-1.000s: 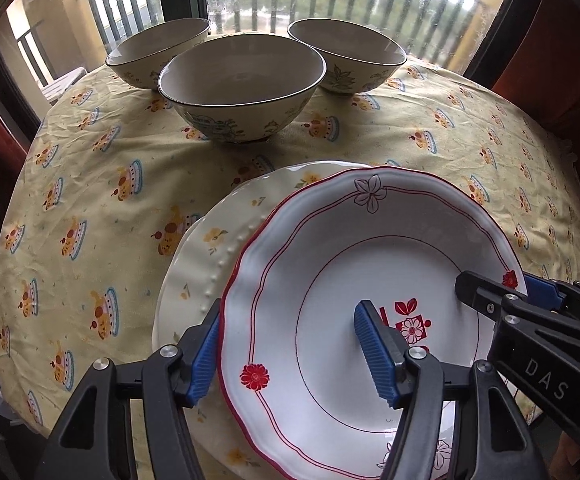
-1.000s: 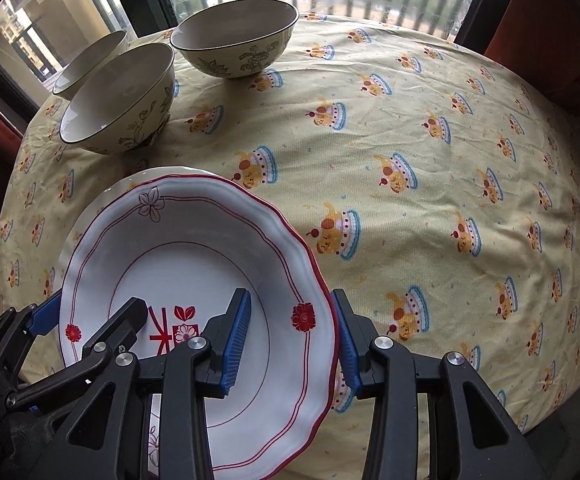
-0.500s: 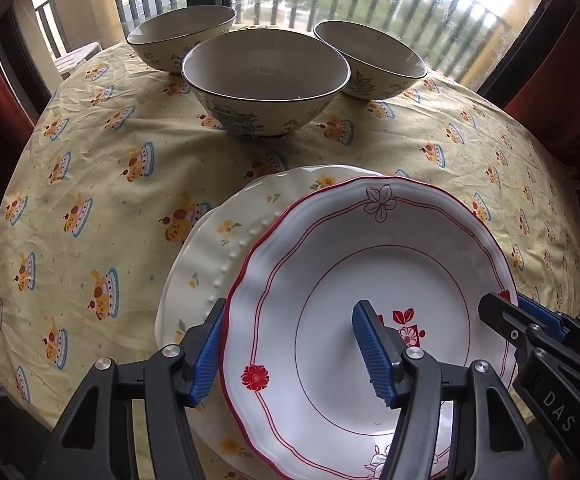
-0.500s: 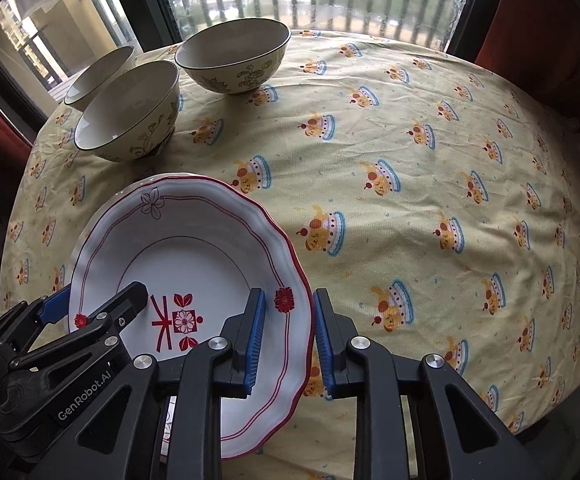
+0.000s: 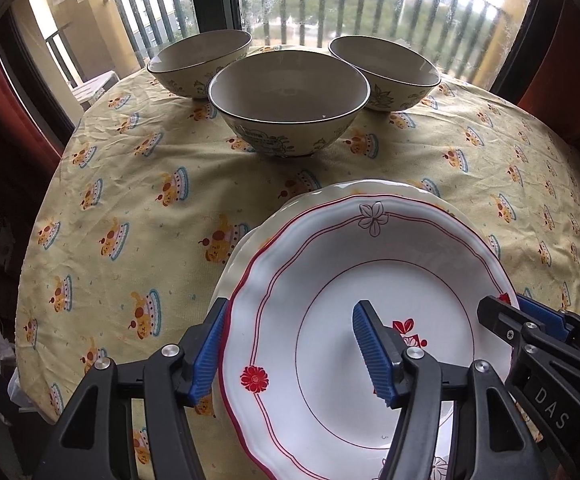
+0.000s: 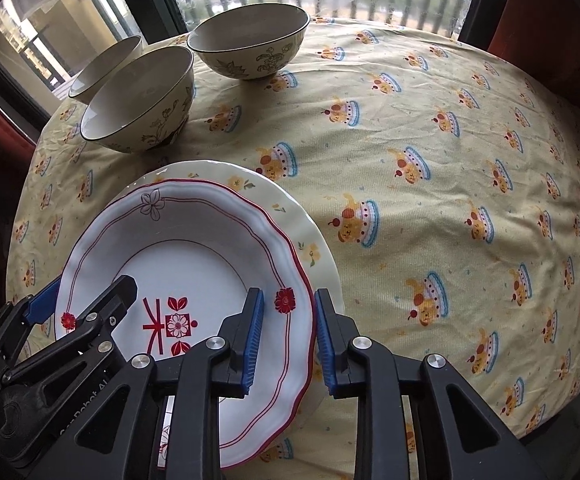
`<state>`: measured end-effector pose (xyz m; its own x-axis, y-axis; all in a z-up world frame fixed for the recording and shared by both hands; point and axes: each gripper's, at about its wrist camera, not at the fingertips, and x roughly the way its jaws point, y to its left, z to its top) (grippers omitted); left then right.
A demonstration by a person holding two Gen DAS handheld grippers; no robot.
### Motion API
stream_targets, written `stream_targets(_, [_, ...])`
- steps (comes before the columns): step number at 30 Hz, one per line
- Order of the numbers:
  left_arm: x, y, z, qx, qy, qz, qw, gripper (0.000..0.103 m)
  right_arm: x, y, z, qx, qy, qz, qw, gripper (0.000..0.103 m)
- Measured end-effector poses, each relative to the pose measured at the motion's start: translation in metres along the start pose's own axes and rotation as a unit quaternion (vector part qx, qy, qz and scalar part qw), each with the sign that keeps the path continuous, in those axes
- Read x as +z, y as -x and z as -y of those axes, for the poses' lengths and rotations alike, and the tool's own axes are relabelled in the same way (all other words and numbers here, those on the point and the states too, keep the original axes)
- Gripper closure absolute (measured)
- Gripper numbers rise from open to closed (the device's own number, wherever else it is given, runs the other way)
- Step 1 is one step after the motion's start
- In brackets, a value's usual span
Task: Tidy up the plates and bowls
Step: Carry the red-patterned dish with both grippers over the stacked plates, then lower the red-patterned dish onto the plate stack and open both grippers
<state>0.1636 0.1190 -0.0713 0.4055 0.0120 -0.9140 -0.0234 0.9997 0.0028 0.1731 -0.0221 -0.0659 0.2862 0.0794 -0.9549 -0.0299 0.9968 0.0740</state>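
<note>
Soft daylight came through the window (image 5: pixel 330 4) behind the tabletop (image 6: pixel 450 160), whose panes were blown out to white in places. The red-rimmed plate (image 5: pixel 330 264) carried pale sheen, with soft shadow beside it. Both views bent strongly at their dark corners; focus stayed sharp.

Red-rimmed plate (image 5: pixel 370 280): glossy white glazed ceramic or melamine, cannot tell which; smooth, scalloped edge. Cream plate (image 6: pixel 290 216) under it: same glossy finish, yellow flower print. Three bowls (image 5: pixel 290 96): glazed ceramic look, satin-smooth inside, thin dark rim line, printed leaf pattern outside. Tablecloth (image 6: pixel 450 160): matt woven cloth, wrinkled, fine ribbed texture, pale yellow with printed cakes. Left gripper (image 5: pixel 290 352) and right gripper (image 6: pixel 287 340): matt black plastic bodies, shiny metal rivets, ribbed blue rubbery pads (image 5: pixel 370 348).
</note>
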Motion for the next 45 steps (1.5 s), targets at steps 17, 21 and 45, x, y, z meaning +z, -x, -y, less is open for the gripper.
stream_targets(17, [-0.002,-0.004,0.007,0.02,-0.022,0.032,0.9991,0.035,0.0,-0.002,-0.012,-0.047,0.025,0.029,0.998,0.071])
stream_targets(21, [-0.001,-0.003,0.004,0.006,-0.022,0.026,0.9994,0.031,0.001,-0.001,-0.011,-0.04,0.018,0.028,0.999,0.071])
stream_targets(45, [0.048,0.018,-0.066,-0.033,0.045,0.057,0.9968,0.012,0.049,0.039,-0.043,-0.023,0.013,0.099,0.995,0.029])
